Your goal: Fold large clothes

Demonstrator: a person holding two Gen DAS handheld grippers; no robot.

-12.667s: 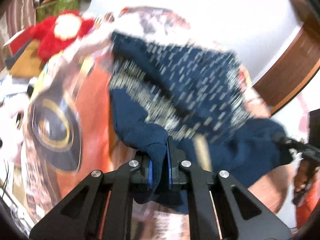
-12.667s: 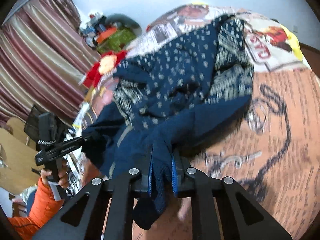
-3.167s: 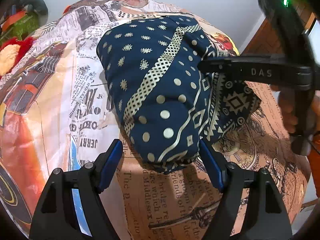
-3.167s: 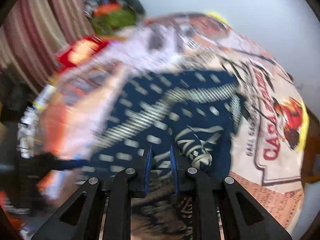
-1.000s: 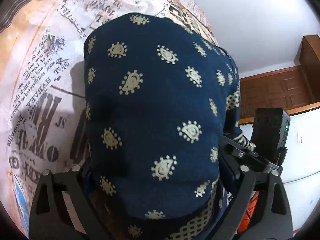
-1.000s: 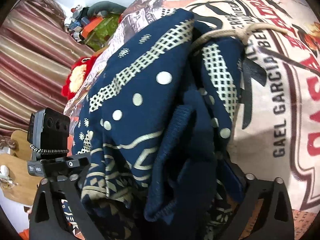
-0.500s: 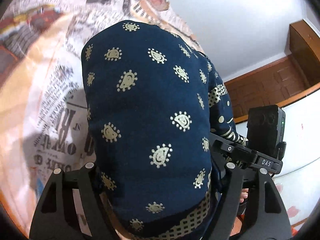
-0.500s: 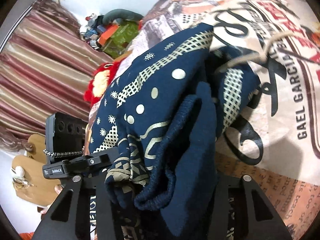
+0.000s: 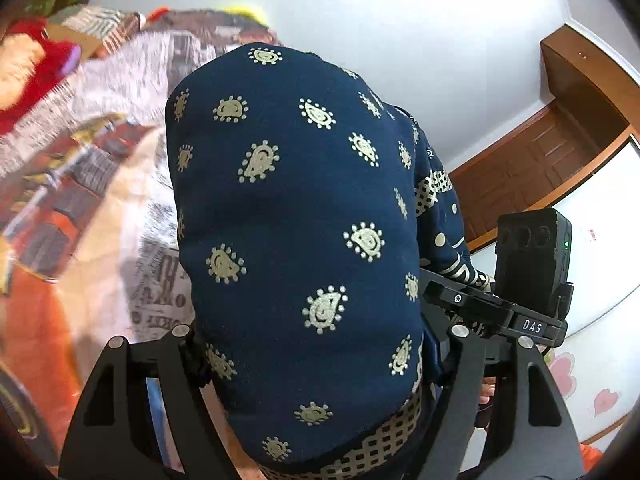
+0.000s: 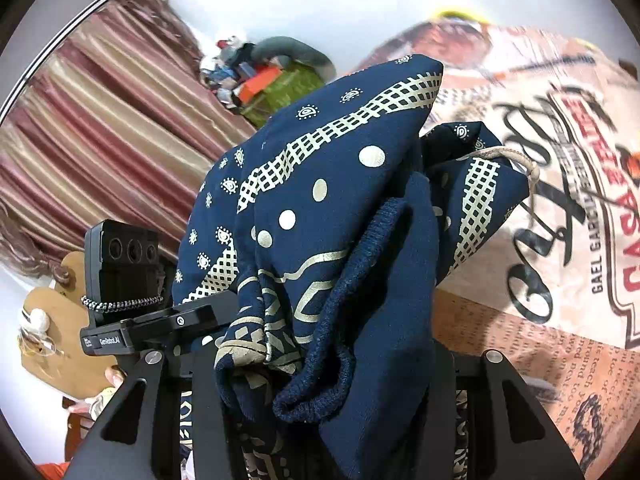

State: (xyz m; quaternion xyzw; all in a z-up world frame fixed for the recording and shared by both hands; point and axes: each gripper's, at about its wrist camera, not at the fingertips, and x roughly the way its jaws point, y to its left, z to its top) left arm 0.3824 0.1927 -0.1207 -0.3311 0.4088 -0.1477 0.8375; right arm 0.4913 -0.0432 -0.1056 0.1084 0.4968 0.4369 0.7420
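**Folded garment clamped from both ends, above the bedspread**

In my left wrist view the left gripper (image 9: 312, 344) has its jaws set wide, pads pressed against the two sides of the folded navy garment (image 9: 296, 220), whose paisley-printed bulk fills the middle of the frame. Its jaws closed in on the bundle within the last second. The right gripper's body and camera block show at the right edge of that frame, against the garment's far end.

In my right wrist view the right gripper (image 10: 320, 360) has narrower jaws, clamped on a thick wad of the same garment, ribbed cuff and cream lattice print bunched at centre; these jaws also closed around it just now. The printed bedspread (image 10: 560, 240) lies behind, on the right. Striped curtains (image 10: 100, 120) hang at upper left.
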